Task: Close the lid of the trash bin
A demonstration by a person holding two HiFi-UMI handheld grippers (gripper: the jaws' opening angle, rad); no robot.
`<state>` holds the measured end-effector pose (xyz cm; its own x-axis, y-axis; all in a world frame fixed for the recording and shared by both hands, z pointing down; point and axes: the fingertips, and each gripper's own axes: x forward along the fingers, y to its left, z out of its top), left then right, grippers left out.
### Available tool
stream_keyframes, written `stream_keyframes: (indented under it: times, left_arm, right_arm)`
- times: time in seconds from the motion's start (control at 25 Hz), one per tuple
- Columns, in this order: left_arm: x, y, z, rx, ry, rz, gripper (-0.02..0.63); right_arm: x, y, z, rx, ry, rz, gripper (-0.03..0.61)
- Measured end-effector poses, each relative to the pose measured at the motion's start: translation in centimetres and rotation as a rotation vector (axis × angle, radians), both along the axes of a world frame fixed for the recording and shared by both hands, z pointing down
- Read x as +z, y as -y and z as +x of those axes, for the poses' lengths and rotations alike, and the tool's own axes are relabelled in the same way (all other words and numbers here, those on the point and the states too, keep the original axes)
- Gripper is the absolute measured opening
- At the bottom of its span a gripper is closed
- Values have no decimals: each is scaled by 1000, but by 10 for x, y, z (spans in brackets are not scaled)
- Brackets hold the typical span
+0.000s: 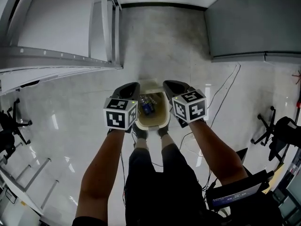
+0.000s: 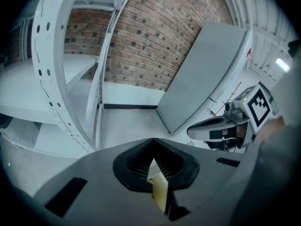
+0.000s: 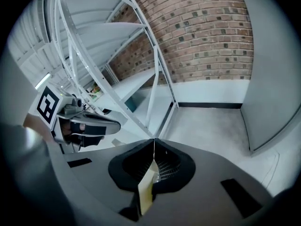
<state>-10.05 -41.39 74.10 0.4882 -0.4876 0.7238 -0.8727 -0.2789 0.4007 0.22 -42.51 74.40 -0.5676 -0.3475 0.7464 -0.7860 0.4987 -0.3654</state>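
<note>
The trash bin (image 1: 163,119) sits open on the floor with a blue bottle (image 1: 147,108) inside. Its lid (image 1: 149,85) looks tipped back at 12 o'clock. The left gripper (image 1: 132,86) and right gripper (image 1: 171,84) hang above it, jaws pressed together and holding nothing. It seems best to put one tip behind the lid and pull it slowly toward 6 o'clock.
</note>
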Motion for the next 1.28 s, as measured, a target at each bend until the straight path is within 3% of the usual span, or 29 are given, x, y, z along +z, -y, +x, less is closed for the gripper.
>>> stream_keyframes:
  times: [0.28,0.52,0.88,1.12,1.28]
  left_arm:
    - [12,-28,8,22,-17,-42,-2]
    - [26,-86,16,47,-21,-96,-2]
    - [98,-197,31,89,5,-253,-2]
    - [157,-234,37,70,8,-319,-2]
    - [192,-244,38,92,48,-349,-2]
  right_arm:
    - [9,-20,5,20,0,-35,8]
    - [19,-81,14,-5,-27,-96,8]
    - [89,-197,33,-60,-83,-271,8]
    - [153,-236,39,-90,-128,-335,8]
    - [187,-249,34,-46,-129,-378,8]
